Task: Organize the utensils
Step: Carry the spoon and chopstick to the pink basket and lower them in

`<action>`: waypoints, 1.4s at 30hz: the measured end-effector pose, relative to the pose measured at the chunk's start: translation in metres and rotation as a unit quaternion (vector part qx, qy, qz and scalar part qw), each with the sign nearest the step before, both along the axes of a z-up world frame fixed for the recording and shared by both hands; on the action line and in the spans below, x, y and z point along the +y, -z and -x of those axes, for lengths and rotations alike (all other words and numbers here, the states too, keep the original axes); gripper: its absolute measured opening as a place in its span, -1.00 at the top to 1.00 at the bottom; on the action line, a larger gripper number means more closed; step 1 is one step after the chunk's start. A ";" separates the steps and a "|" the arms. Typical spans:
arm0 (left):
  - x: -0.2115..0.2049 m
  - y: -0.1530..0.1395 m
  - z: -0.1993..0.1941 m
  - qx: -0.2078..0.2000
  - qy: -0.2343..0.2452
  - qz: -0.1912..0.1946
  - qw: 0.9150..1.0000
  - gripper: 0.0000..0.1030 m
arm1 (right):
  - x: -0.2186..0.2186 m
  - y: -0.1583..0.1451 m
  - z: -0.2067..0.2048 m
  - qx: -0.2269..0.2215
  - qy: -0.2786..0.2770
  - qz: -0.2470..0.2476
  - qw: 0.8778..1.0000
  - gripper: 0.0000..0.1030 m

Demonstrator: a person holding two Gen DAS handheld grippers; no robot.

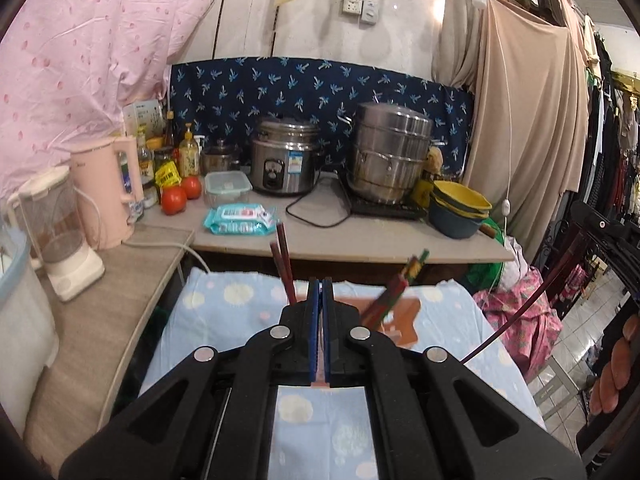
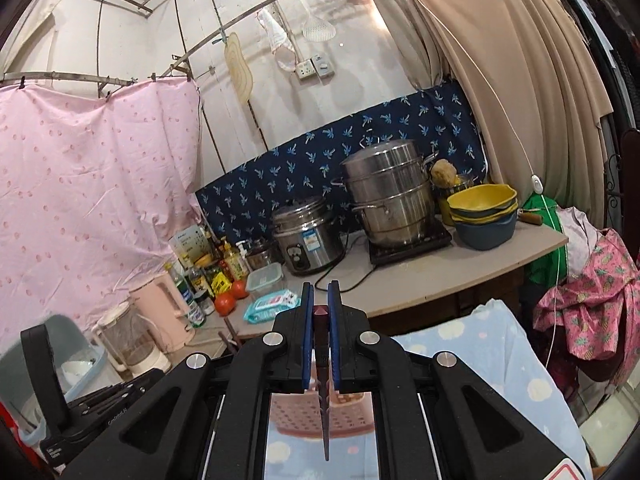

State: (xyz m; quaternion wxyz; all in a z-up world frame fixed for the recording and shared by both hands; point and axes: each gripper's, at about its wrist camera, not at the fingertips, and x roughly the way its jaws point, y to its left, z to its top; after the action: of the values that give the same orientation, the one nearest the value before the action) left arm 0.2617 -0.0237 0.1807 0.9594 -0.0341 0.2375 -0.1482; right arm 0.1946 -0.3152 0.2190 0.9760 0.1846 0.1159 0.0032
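Observation:
My left gripper is shut on the rim of a pink perforated utensil basket, whose edge shows between the blue pads. Dark red chopsticks stand up from the basket, and a red and green patterned pair leans to the right, blurred. My right gripper is shut on a dark red chopstick, held upright with its thin tip hanging down above the pink basket. The left gripper's black body shows at lower left of the right wrist view.
A table with a light blue spotted cloth is below. Behind it a counter holds a rice cooker, a steel steamer pot, stacked bowls, wipes, tomatoes, a pink kettle and a blender.

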 end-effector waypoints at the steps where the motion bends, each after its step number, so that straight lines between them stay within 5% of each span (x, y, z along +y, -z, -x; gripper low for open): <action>1: -0.001 -0.004 -0.006 -0.005 -0.003 -0.002 1.000 0.98 | -0.001 -0.004 -0.008 -0.003 0.004 0.002 1.000 0.87; 13: -0.018 0.009 -0.073 -0.002 -0.026 -0.026 0.999 0.98 | 0.002 -0.005 -0.094 0.008 0.014 0.020 1.000 0.87; 24: -0.025 0.037 -0.095 0.024 -0.029 -0.041 0.998 0.98 | 0.024 -0.019 -0.107 -0.014 -0.026 0.009 1.000 0.87; 33: -0.019 0.044 -0.096 0.031 -0.027 -0.028 0.999 0.96 | 0.048 0.021 -0.131 0.041 -0.045 0.041 0.997 0.86; 35: -0.016 0.044 -0.096 0.033 -0.031 -0.025 0.999 0.92 | 0.050 0.026 -0.132 0.047 -0.046 0.046 0.997 0.84; 40: -0.008 0.043 -0.093 0.034 -0.048 -0.011 0.998 0.28 | 0.048 0.026 -0.127 0.045 -0.034 0.050 0.997 0.31; 42: -0.006 0.041 -0.090 0.032 -0.050 -0.009 0.998 0.23 | 0.047 0.024 -0.124 0.045 -0.032 0.050 0.997 0.20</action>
State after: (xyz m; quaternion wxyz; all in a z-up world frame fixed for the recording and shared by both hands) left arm 0.3518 -0.0293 0.1393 0.9577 -0.0417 0.2679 -0.0968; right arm 0.3182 -0.2678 0.1946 0.9771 0.1320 0.1653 0.0209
